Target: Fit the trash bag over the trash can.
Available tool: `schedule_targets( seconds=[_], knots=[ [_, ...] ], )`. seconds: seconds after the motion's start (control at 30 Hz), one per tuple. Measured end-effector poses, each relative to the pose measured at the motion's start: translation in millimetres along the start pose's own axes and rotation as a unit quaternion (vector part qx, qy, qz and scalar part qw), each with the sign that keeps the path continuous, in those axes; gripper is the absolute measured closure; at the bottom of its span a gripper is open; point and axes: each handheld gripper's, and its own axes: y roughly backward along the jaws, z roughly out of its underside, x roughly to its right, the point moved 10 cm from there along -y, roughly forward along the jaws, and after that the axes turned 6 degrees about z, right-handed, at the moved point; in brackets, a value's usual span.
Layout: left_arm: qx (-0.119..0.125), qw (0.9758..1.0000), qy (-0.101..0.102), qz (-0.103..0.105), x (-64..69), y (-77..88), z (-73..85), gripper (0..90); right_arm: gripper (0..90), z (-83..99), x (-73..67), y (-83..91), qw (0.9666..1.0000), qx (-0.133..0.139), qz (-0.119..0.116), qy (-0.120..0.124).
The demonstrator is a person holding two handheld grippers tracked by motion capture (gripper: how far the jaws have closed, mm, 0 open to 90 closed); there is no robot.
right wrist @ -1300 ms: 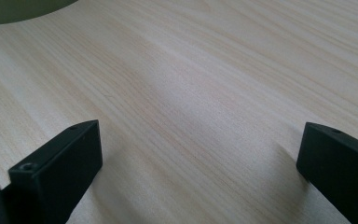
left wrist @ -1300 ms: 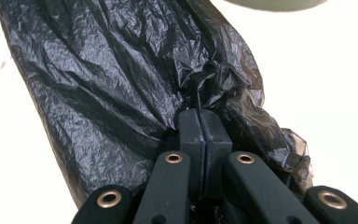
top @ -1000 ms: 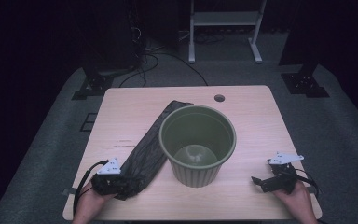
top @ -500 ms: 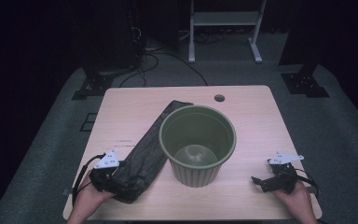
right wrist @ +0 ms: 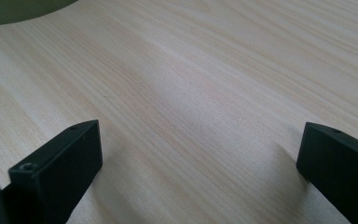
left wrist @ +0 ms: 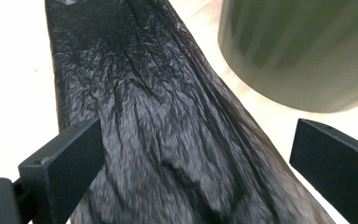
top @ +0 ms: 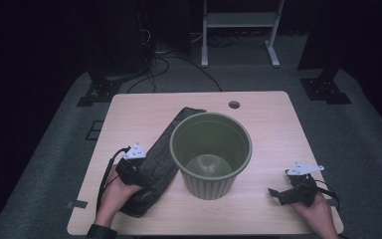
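I have the left gripper over the near end of the black plastic bag, which lies flat on the wooden table, running diagonally from the near left toward the far middle, its right edge just beside the green plastic bin and partly tucked behind it. The jaws have just been opening and now stand wide apart; in the left gripper view the crinkled bag lies between and below them, but the pads do not press on it. The right gripper rests low over bare wood at the near right, its jaws also spread wide with nothing between them.

Risks, as I judge them: the film is thin and slack, so if I close on it too shallowly I expect to pinch only the top layer, and the bag will stay folded instead of opening. A grab at a wrinkle could slip out once I lift. The bin stands close by on the right of the left gripper view; a sideways pull on the bag could drag against its wall and push or tip it, since it looks light and empty. My right gripper is well apart from the bin, so it cannot steady it at once.

Count: one bag, one bin, one table, two grippers.
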Motion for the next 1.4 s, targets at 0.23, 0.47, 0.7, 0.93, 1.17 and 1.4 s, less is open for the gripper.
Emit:
schedule_targets(
  seconds=[0.23, 0.47, 0.7, 0.93, 1.17, 1.4],
  knots=[
    [-0.021, 0.9997, 0.008, -0.008, -15.3, -24.6, 3.3, 1.4, 0.0, 0.0, 0.0, 0.0, 1.0000, 0.000, 0.000, 0.000],
    [-0.040, 0.9989, 0.016, -0.017, -24.3, -41.3, 12.1, 1.5, 0.0, -0.3, 0.1, -0.3, 1.0000, 0.000, 0.000, 0.000],
    [-0.039, 0.9989, 0.001, -0.026, -25.8, -39.6, 17.9, 7.4, 0.0, -0.2, 0.1, -0.3, 1.0000, 0.000, -0.001, 0.000],
    [-0.025, 0.9995, -0.013, -0.013, -25.4, -27.0, 21.9, 35.4, 0.0, -0.2, 0.1, -0.3, 1.0000, 0.000, -0.001, 0.000],
    [-0.030, 0.9985, -0.042, 0.021, -16.6, -16.9, 28.9, 72.7, 0.0, -0.2, 0.1, -0.3, 1.0000, 0.000, -0.001, 0.000],
    [-0.037, 0.9972, -0.047, 0.045, -2.5, -0.7, 45.4, 83.5, 0.0, -0.2, 0.1, -0.3, 1.0000, 0.000, -0.001, 0.000]
  ],
)
